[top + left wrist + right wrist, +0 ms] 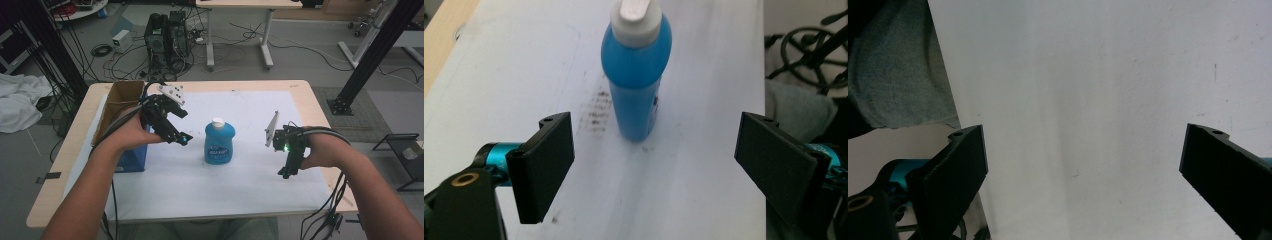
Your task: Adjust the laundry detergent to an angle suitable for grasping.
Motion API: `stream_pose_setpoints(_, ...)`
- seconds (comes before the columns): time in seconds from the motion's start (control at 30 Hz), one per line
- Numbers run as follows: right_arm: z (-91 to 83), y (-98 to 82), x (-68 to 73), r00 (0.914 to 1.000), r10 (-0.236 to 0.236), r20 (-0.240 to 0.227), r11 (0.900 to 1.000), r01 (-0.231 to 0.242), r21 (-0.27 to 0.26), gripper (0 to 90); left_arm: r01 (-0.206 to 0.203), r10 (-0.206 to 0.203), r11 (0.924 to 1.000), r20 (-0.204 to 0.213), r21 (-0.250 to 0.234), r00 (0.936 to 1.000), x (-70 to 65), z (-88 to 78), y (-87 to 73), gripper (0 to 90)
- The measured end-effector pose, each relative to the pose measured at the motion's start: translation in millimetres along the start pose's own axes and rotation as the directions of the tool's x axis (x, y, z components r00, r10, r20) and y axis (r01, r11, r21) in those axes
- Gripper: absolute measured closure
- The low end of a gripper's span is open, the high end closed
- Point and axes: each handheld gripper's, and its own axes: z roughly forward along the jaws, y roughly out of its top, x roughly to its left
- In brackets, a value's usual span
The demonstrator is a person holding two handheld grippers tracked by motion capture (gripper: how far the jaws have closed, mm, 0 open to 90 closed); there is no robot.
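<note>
A blue bottle (219,143) with a white cap stands upright in the middle of the white-covered table (250,190). My left gripper (181,139) hovers just left of it, above the table, jaws wide apart with nothing between them. In the left gripper view the bottle (636,85) stands ahead of the open gripper (659,167), beyond its pads. My right gripper (288,170) hangs to the right of the bottle, pointing down toward the table's front. Its jaws stand wide open over bare white cloth in the right gripper view, where the gripper (1083,175) holds nothing.
An open cardboard box (117,107) with a blue side stands at the table's left edge, behind my left hand. Floor cables, computer towers (167,37) and another table lie beyond the far edge. A black frame post (372,52) stands at the right.
</note>
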Motion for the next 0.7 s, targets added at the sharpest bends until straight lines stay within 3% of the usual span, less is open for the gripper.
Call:
stream_pose_setpoints(0.17, -0.4, 1.2, 1.5, 0.9999, 0.010, -0.012, 1.000, -0.010, -0.003, 4.1, -0.008, 0.010, 0.9939, -0.021, 0.110, 0.9997, -5.2, -6.1, 6.9, 10.3)
stream_pose_setpoints(0.2, -0.9, 0.8, -1.1, 0.9996, -0.030, 0.000, 1.000, 0.030, 0.010, 4.1, -0.035, 0.039, 0.9881, -0.024, 0.150, 0.9990, -5.1, -7.8, 8.8, 10.3)
stream_pose_setpoints(0.23, -1.0, 1.1, -1.0, 0.9996, -0.028, 0.000, 1.000, 0.028, 0.011, 4.1, -0.030, 0.035, 0.9855, -0.026, 0.167, 0.9991, -6.6, -7.4, 10.0, 10.3)
stream_pose_setpoints(0.33, -1.4, 1.8, -1.5, 0.9992, -0.038, 0.008, 0.999, 0.038, 0.017, 4.1, -0.062, 0.070, 0.9627, -0.022, 0.263, 0.9973, -7.1, -6.9, 14.0, 10.3)
stream_pose_setpoints(0.37, -1.5, 2.9, 1.8, 1.0000, 0.008, -0.005, 1.000, -0.008, 0.005, 4.1, -0.073, 0.081, 0.9514, -0.016, 0.299, 0.9966, -6.8, -6.5, 15.4, 10.3)
stream_pose_setpoints(0.4, -1.5, 3.5, 2.5, 0.9999, 0.016, -0.004, 1.000, -0.016, 0.000, 4.1, -0.072, 0.078, 0.9444, -0.005, 0.321, 0.9970, -6.5, -5.4, 16.1, 10.3)
stream_pose_setpoints(0.5, -1.9, 4.4, 2.2, 0.9999, 0.003, -0.011, 1.000, -0.003, 0.007, 4.1, -0.085, 0.096, 0.9164, -0.008, 0.391, 0.9953, -7.2, -3.2, 19.5, 10.3)
stream_pose_setpoints(0.53, -1.2, 4.3, 0.6, 0.9997, -0.021, -0.007, 1.000, 0.021, 0.001, 4.1, -0.089, 0.098, 0.9076, -0.002, 0.410, 0.9951, -7.3, -2.8, 20.6, 10.3)
stream_pose_setpoints(0.57, -1.7, 5.4, 2.6, 1.0000, 0.003, -0.005, 1.000, -0.003, 0.004, 4.1, -0.096, 0.104, 0.9009, 0.005, 0.423, 0.9946, -7.6, -2.2, 21.4, 10.3)
stream_pose_setpoints(0.67, -3.4, 7.0, 4.4, 0.9997, 0.020, -0.011, 1.000, -0.020, 0.011, 4.1, -0.101, 0.101, 0.8896, 0.024, 0.446, 0.9946, -6.7, -0.8, 21.9, 10.3)
stream_pose_setpoints(0.7, -2.9, 6.9, 3.5, 1.0000, 0.005, -0.005, 1.000, -0.005, 0.004, 4.1, -0.101, 0.099, 0.8846, 0.027, 0.455, 0.9947, -6.2, -0.1, 21.6, 10.3)
